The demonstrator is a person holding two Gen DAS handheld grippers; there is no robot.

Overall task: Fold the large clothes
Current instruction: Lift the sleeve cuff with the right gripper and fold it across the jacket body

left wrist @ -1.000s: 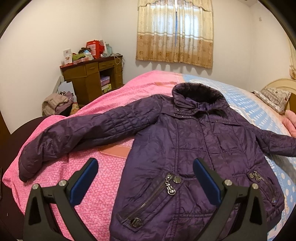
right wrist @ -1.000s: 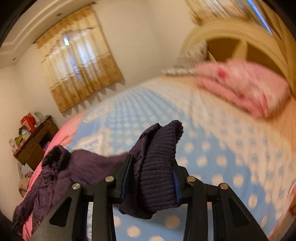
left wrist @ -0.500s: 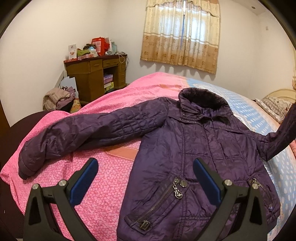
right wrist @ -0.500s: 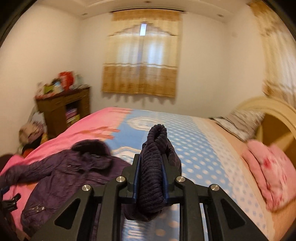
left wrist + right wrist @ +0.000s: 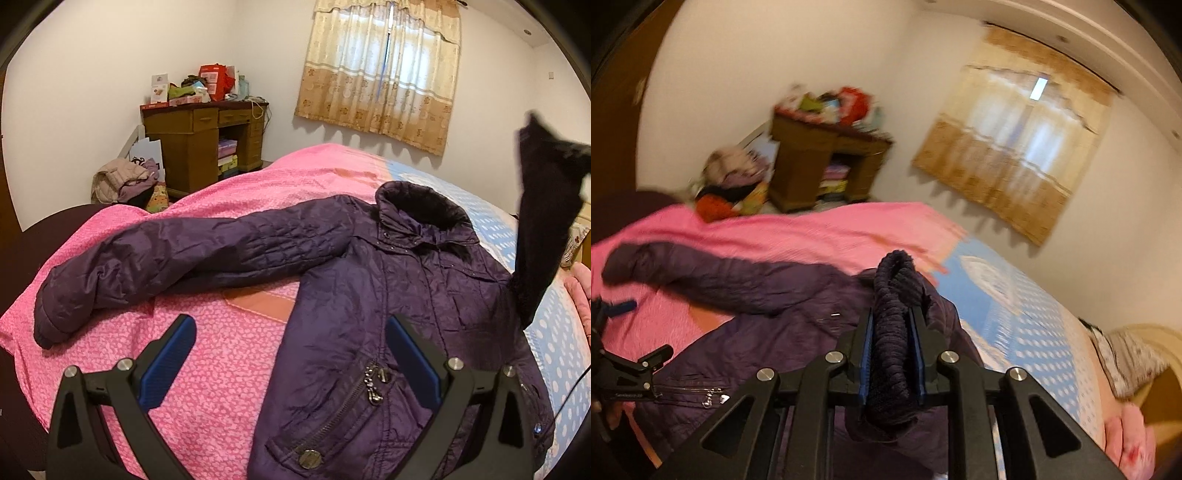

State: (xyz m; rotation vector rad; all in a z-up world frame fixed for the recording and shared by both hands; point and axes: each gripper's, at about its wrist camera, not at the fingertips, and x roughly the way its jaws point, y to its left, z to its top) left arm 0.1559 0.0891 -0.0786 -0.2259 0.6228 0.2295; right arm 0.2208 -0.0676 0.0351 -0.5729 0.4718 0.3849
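A dark purple quilted jacket (image 5: 388,295) lies front up on the bed, its left sleeve (image 5: 166,258) stretched out over the pink cover. My left gripper (image 5: 291,354) hovers open and empty above the jacket's lower edge by the zipped pocket (image 5: 351,398). The other sleeve (image 5: 543,206) is lifted off the bed at the right edge of the left wrist view. In the right wrist view my right gripper (image 5: 892,325) has its jaws closing on that sleeve's ribbed knit cuff (image 5: 892,288), pads pressing both sides, above the jacket body (image 5: 775,332).
The bed has a pink cover (image 5: 221,369) on one half and a blue dotted one (image 5: 1034,332) on the other. A wooden desk (image 5: 203,147) with boxes and a clothes pile (image 5: 125,181) stand past the far corner. A pillow (image 5: 1126,350) and pink blanket (image 5: 1126,443) lie at the headboard.
My right gripper has swung the cuff up off the blue cover and across over the jacket, rolling as it went. The sleeve now rises into the left wrist view. The left gripper drifted slightly.
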